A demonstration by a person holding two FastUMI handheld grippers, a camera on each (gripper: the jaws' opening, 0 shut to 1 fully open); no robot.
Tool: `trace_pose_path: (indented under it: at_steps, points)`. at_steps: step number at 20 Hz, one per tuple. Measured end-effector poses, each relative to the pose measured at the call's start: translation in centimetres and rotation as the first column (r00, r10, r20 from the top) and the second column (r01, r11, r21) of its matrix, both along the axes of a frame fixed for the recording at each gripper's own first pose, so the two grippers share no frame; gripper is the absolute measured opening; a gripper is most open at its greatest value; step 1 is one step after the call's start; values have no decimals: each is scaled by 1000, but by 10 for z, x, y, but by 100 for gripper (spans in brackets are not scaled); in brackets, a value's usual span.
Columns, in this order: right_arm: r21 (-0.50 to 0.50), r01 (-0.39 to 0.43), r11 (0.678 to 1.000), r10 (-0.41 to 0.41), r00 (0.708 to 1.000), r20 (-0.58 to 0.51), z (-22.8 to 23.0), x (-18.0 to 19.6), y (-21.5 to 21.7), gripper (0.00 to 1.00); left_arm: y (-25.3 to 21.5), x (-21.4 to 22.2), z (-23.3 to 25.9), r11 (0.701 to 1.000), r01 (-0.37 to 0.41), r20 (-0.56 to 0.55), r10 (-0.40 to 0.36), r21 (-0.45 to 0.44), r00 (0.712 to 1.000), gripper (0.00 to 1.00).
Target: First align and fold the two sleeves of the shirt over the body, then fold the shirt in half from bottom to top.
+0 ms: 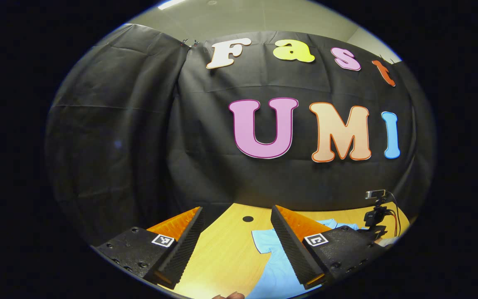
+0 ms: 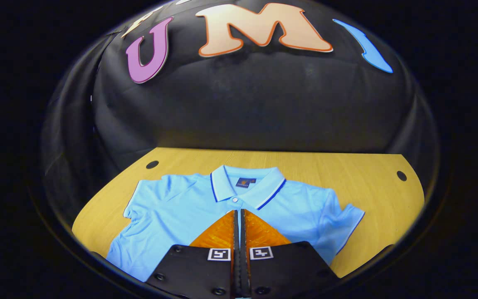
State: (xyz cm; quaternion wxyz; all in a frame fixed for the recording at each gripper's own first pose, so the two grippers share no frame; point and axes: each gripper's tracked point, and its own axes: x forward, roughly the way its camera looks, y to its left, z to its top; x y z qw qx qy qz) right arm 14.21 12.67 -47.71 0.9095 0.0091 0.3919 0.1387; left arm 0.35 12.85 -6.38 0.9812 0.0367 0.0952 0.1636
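Below closed right gripper [image 2: 239,214]: shirt [image 2: 172,207] flat on table [image 2: 347,170]; left gripper [image 1: 239,226] open.

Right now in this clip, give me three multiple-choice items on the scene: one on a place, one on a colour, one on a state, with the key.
1. Where does the shirt lie?
A. flat on the wooden table
B. hanging on the booth wall
C. in a basket

2. What colour is the shirt?
A. white
B. light blue
C. red

3. How do the two grippers stand?
A. both open
B. left gripper shut, right gripper open
C. left gripper open, right gripper shut

Key:
1 A, the right gripper view shows it spread face up on the tabletop, collar toward the wall.
2 B, the cloth is light blue, with dark trim on the collar.
3 C, the left gripper's fingers stand wide apart over the table, while the right gripper's fingers meet with no visible gap above the shirt.
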Motion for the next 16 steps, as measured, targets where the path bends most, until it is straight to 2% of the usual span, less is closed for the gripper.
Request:
trace_pose_path:
  at_steps: [3,6,9,12,14,16]
  points:
    - [-38,12,999,-12,1000,2,1,-1,-9,2,3,8,3,1000,18,6,-18,10,1000,99]
    - [-101,65,993,-61,997,41,14,13,-54,99,-8,21,-4,998,54,13,-54,-19,998,97]
    - [-186,147,972,-139,989,56,19,20,-121,100,-22,30,-12,995,87,10,-87,-45,996,97]
    - [-235,234,944,-237,971,15,5,18,-176,99,-31,34,-22,993,102,-6,-103,-53,995,97]
    - [-239,273,932,-284,959,-14,-7,16,-197,99,-35,36,-24,993,101,-16,-102,-53,995,98]
    - [-217,283,934,-300,952,-53,-19,12,-198,99,-38,35,-25,994,97,-25,-98,-43,995,97]
